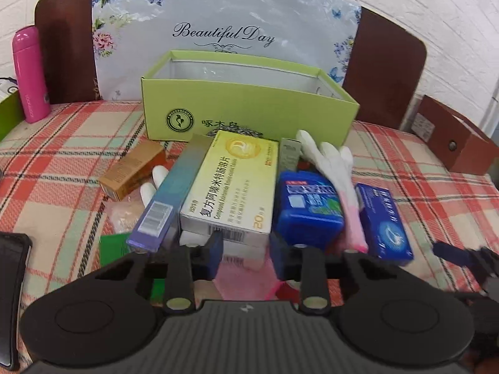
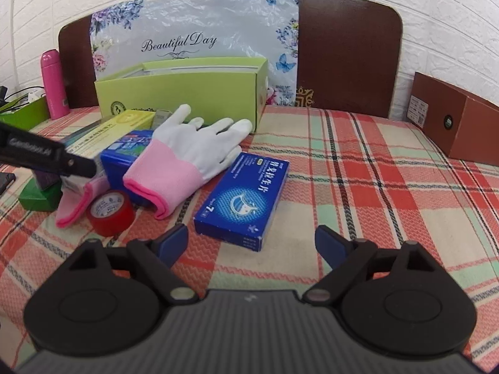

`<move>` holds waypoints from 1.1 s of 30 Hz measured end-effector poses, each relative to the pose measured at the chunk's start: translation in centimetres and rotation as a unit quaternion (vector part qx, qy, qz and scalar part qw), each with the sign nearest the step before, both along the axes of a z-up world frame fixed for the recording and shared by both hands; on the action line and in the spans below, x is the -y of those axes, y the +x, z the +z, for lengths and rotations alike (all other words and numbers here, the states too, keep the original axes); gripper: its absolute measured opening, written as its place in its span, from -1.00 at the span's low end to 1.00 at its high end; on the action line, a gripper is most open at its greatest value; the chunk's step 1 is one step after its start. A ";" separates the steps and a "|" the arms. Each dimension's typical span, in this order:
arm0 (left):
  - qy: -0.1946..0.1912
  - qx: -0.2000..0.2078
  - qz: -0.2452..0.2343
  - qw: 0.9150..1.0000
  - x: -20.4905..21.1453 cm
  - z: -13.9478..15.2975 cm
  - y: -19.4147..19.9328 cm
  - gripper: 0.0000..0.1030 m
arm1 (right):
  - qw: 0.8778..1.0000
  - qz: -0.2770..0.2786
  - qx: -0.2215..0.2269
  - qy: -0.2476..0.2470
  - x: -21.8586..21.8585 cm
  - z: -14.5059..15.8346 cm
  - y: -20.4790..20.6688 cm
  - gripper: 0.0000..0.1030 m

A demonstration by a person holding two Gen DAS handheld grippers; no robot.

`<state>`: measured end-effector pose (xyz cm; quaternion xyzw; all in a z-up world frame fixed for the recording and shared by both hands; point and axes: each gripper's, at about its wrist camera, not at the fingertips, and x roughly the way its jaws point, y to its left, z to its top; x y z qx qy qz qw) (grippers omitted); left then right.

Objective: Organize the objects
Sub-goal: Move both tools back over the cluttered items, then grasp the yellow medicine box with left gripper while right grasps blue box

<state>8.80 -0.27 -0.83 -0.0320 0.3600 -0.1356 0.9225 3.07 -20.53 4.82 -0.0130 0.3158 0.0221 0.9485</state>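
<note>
An open green box (image 1: 249, 106) stands at the back of the plaid cloth, also in the right wrist view (image 2: 181, 93). A pile lies in front of it: a yellow medicine box (image 1: 230, 187), a long teal-purple box (image 1: 170, 193), a blue container (image 1: 307, 208), a white glove with pink cuff (image 2: 187, 159), a blue medicine box (image 2: 243, 193), a red tape roll (image 2: 110, 208) and an orange box (image 1: 134, 171). My left gripper (image 1: 246, 252) is open, its fingers just at the near end of the yellow box. My right gripper (image 2: 252, 243) is open and empty, just short of the blue medicine box.
A pink bottle (image 1: 29, 74) stands at the back left beside a green tray (image 2: 25, 115). A brown box (image 2: 455, 118) sits at the back right. A floral "Beautiful Day" bag (image 1: 224, 31) leans on a brown headboard (image 2: 346, 53). A black phone (image 1: 11, 296) lies at the near left.
</note>
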 end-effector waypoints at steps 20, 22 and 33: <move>0.039 0.046 -0.006 0.998 1.8 -0.3 3.5 0.33 | 1.000 -0.006 -0.013 -0.002 -0.8 -0.9 2.5 0.65; 0.043 0.044 -0.016 0.998 1.8 -0.4 3.4 0.34 | 1.000 -0.008 -0.011 -0.005 -0.9 -1.0 2.8 0.38; 0.008 0.000 -0.057 0.998 -1.2 0.8 -3.1 -0.26 | 0.998 0.047 -0.032 0.012 1.1 -0.4 -0.2 0.15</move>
